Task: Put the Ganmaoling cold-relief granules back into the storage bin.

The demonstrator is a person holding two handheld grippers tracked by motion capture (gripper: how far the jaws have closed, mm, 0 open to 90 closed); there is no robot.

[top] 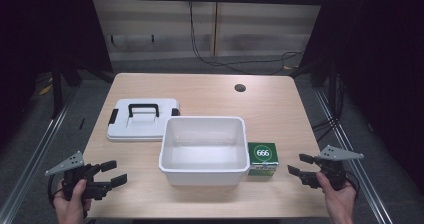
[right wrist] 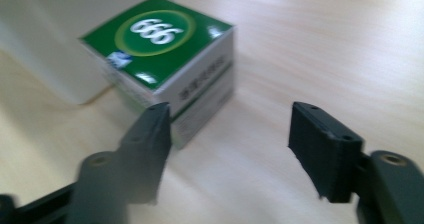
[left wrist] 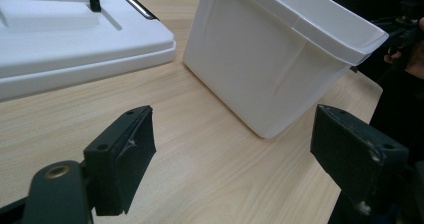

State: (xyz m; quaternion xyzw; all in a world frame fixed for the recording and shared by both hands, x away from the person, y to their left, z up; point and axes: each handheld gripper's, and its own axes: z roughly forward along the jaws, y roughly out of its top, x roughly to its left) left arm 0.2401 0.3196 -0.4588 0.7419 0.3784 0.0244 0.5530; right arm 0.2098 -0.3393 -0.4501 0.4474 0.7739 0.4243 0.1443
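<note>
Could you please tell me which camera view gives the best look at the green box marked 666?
The right gripper view: the green box sits close ahead of the open right gripper, its top and side legible. The high view shows it small, beside the white tub. In the left gripper view the tub blocks that side.

The left hand-held gripper [left wrist: 230, 154] hangs wide open over the wooden surface [left wrist: 200, 149], facing a white tub [left wrist: 270, 59] beside a white lid [left wrist: 70, 39].
</note>
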